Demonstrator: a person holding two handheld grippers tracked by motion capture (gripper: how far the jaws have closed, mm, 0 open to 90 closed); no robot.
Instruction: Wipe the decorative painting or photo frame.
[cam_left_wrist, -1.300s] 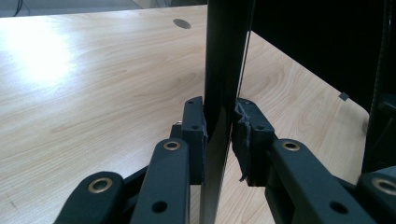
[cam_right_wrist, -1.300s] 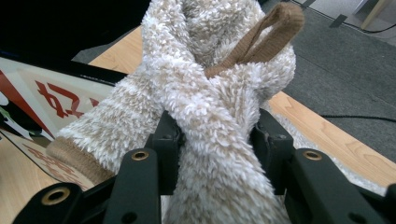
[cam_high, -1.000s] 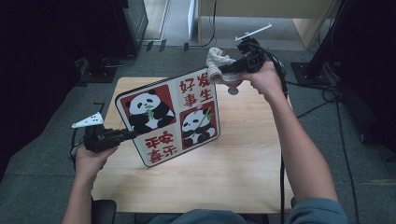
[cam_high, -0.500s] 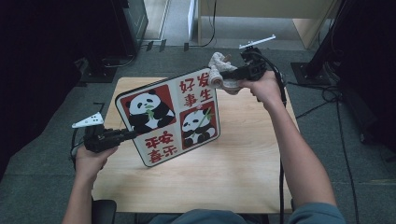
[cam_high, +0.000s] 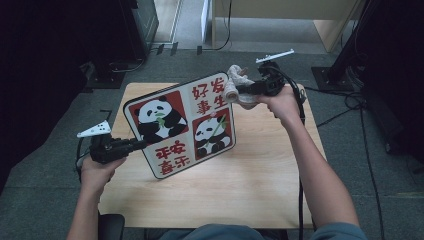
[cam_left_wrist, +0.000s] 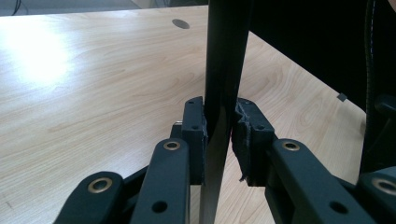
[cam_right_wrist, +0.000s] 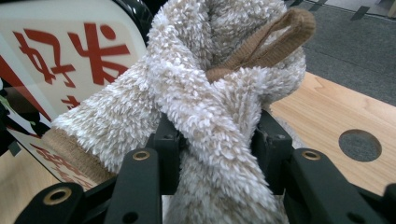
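Left tongs (cam_high: 134, 145) clamped on the left edge of the panda board (cam_high: 182, 126) — seen edge-on in the left gripper view (cam_left_wrist: 219, 135), a thin dark slab squeezed between both pads. Board held tilted above the wooden surface (cam_high: 240, 180), its lower edge close to the wood; touching or not, cannot tell.

Right tongs (cam_high: 243, 89) pinched around a fluffy cream cloth (cam_high: 236, 85) with tan trim, bunched against the board's upper right corner. In the right gripper view (cam_right_wrist: 215, 154), cloth (cam_right_wrist: 210, 102) pressed between the jaws, a tan loop at its top, and the board's printed face (cam_right_wrist: 60, 56) just behind.

From the high view alone: two panda pictures on red squares and red Chinese characters, 好, 发, 事, 生 legible at the top, more at the bottom. From the left gripper view: a round hole in the surface (cam_left_wrist: 93, 93); another such hole — right gripper view.
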